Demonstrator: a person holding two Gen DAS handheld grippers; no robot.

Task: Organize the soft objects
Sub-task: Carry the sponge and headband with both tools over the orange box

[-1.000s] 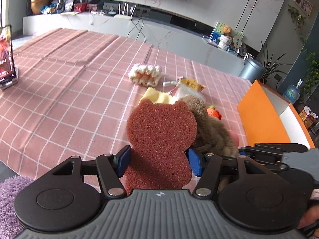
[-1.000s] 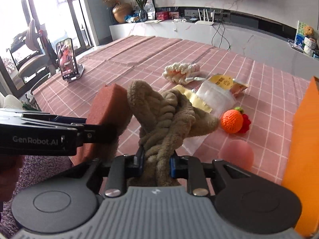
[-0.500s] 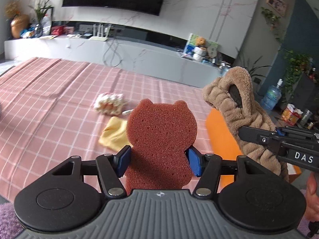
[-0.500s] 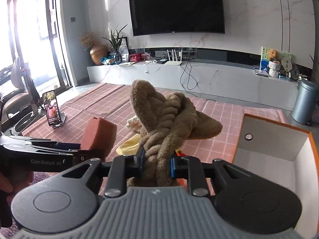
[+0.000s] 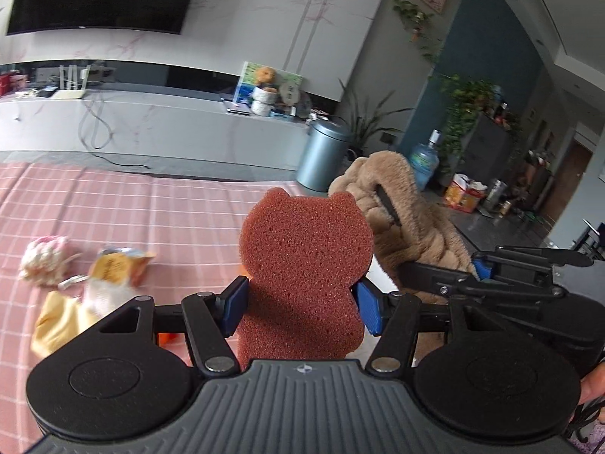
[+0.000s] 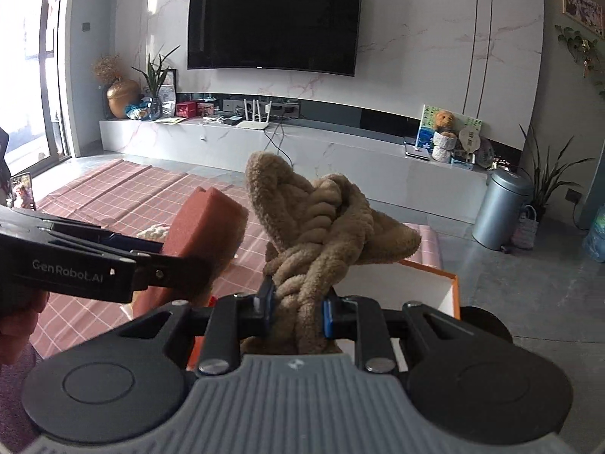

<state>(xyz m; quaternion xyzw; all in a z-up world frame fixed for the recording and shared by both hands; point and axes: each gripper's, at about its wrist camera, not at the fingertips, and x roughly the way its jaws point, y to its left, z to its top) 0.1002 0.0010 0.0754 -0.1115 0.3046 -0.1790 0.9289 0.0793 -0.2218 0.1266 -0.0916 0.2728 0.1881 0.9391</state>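
Observation:
My left gripper (image 5: 300,306) is shut on a reddish-brown bear-shaped sponge (image 5: 304,261), held upright in the air. The sponge also shows in the right wrist view (image 6: 206,223). My right gripper (image 6: 297,312) is shut on a tan plush braided headband (image 6: 321,227), which appears just right of the sponge in the left wrist view (image 5: 404,212). An orange box with a white inside (image 6: 435,283) lies below and beyond the right gripper. Both grippers are raised above the pink checked tablecloth (image 5: 151,219).
On the cloth at the left lie a cream knitted item (image 5: 43,259), a snack packet (image 5: 117,268) and a yellow cloth (image 5: 56,321). A grey bin (image 6: 501,210) stands on the floor beyond the table. A phone on a stand (image 6: 20,191) is at the far left.
Both grippers have lifted and swung to the right with their objects. The view now looks over the table's right end and the orange box.

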